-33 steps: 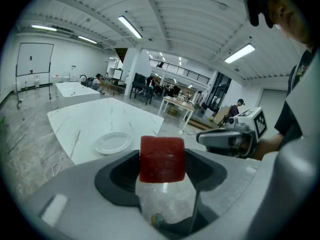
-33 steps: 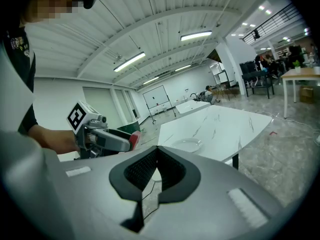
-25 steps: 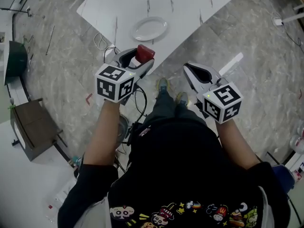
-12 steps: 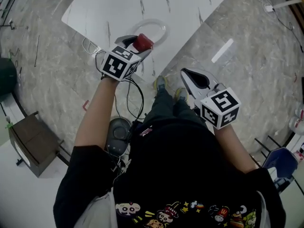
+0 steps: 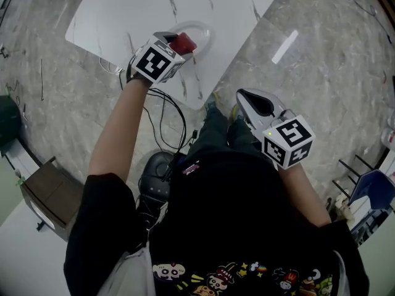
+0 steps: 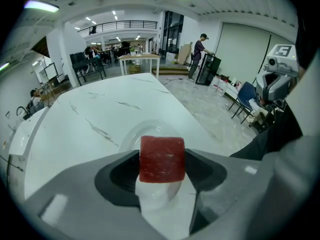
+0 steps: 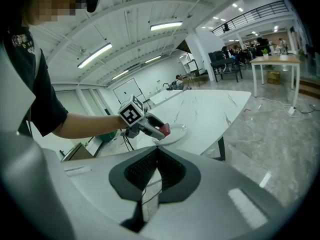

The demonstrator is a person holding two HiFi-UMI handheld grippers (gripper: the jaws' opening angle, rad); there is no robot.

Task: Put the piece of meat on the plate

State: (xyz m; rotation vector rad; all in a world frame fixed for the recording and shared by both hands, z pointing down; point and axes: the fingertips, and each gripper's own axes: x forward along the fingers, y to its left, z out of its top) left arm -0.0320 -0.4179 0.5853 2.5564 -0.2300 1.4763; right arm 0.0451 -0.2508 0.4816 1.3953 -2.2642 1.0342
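Note:
A red block of meat is clamped between the jaws of my left gripper, which is shut on it. It hangs just over the near rim of the white plate on the white marble table. The left gripper view looks past the meat at the plate right below and ahead. From the right gripper view I see the meat over the plate. My right gripper is shut, holds nothing, and hovers off the table over the floor by the person's legs.
The table's near corner lies between the two grippers. Cables trail down from it to a dark round thing on the floor. A brown box stands at the left, a blue chair at the right.
My left gripper has carried the meat forward from the table's near edge to above the plate's rim. The right gripper has hardly moved.

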